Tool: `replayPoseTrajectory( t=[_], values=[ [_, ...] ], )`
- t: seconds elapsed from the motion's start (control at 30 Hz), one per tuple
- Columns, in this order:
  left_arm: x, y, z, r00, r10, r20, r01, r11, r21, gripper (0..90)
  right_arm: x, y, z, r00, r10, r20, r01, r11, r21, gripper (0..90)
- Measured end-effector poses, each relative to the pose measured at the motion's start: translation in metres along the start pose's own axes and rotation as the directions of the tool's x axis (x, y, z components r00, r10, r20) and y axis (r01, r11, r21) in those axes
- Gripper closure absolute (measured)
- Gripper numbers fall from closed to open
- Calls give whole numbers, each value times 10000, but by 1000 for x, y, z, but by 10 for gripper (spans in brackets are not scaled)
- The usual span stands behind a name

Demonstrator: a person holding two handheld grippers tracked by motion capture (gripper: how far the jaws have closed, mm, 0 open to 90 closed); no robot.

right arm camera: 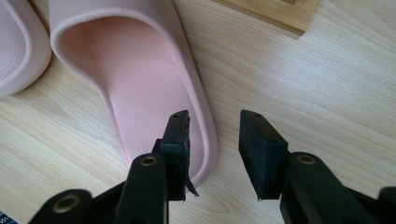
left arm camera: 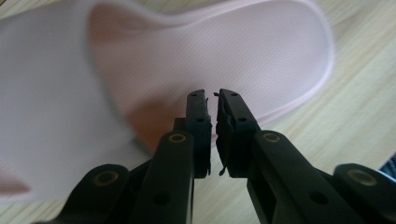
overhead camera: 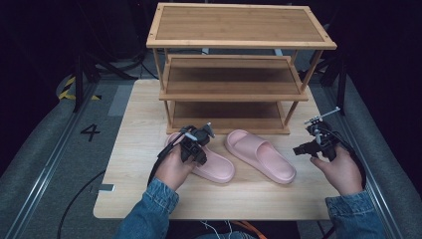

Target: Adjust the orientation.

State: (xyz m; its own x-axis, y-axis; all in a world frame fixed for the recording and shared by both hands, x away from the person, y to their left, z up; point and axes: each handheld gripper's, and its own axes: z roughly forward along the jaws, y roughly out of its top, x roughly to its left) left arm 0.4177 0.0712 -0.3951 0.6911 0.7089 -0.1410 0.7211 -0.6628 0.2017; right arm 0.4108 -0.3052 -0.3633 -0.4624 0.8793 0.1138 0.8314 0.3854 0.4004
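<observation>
Left gripper (left arm camera: 213, 100) closed, jaws nearly meeting above left slipper (left arm camera: 196, 56), nothing between. Right gripper (right arm camera: 212, 122) open astride outer rim of right slipper (right arm camera: 140, 84). Both slippers flat on table (overhead camera: 149, 194), before wooden rack (overhead camera: 234, 64).

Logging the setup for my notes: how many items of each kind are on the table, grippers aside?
Pink slippers: 2, the left slipper and the right slipper
Wooden shoe racks: 1, the three-tier rack
Total: 3
</observation>
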Motion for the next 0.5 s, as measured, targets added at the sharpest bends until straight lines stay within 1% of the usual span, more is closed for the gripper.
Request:
replayPoseTrajectory(
  t=[0.07, 0.1, 0.3, 0.47, 0.5],
  values=[
    [3, -2, 0, 9999, -144, -56, 144, 9999, 24, 822, 0, 0, 0, 10000, -6, 3, 6, 10000, -6, 637],
    [4, -3, 0, 9998, -182, 35, 182, 9998, -30, 823, 0, 0, 0, 10000, 0, -8, 0, 10000, -9, 637],
    [4, -3, 0, 9998, -162, 149, 162, 9999, -29, 802, -1, -1, -1, 10000, 8, -44, -8, 10000, -7, 634],
    [7, -5, -1, 9998, -172, 39, 172, 9998, 132, 793, -2, -1, 0, 10000, 60, -42, -60, 10000, 27, 632],
    [8, -6, -1, 9998, -195, 45, 195, 9998, 87, 787, -3, -1, 0, 10000, 67, -24, -67, 10000, 33, 631]
  ],
)
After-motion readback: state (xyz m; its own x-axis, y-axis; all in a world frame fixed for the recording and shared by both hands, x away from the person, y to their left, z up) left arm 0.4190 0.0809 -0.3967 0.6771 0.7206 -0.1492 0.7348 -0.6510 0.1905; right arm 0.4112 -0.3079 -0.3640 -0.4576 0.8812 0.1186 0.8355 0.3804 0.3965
